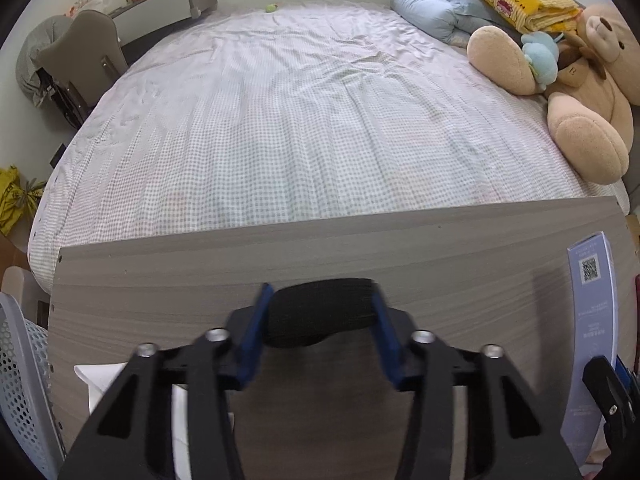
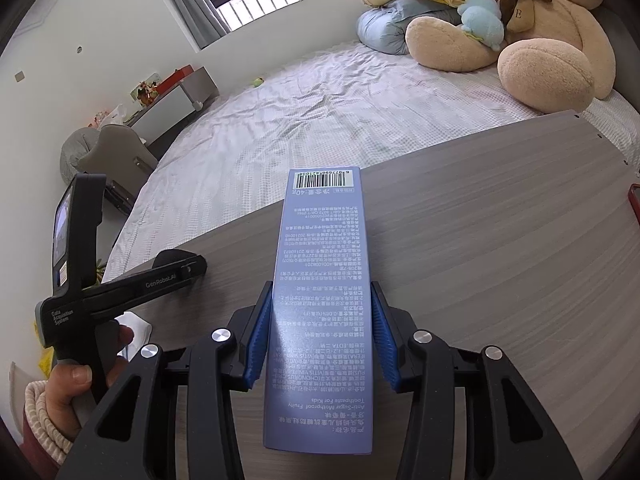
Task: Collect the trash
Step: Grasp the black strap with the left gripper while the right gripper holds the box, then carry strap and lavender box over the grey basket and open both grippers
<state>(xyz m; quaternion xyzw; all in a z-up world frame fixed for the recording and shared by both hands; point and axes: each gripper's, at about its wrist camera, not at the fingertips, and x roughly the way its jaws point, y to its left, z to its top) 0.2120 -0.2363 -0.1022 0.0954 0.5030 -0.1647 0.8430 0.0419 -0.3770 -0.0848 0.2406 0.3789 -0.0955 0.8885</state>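
My left gripper [image 1: 320, 296] points down at the grey wooden tabletop [image 1: 160, 280], and its blue pads press on both sides of a soft, rounded black object [image 1: 324, 316]. From the right wrist view, that left gripper [image 2: 176, 268] reaches in low from the left, held by a person's hand [image 2: 80, 376]. My right gripper [image 2: 321, 288] is shut on a long blue toothpaste box [image 2: 320, 280], which lies lengthwise between the pads, barcode end far from me. The same box [image 1: 592, 320] stands at the right edge of the left wrist view.
A white paper piece [image 1: 100, 376] lies at the table's near left. A perforated grey basket [image 1: 20, 380] stands left of the table. Beyond the table is a bed [image 1: 280, 120] with a teddy bear [image 1: 592, 80] and pillows. A red item [image 2: 634, 200] shows at the table's right edge.
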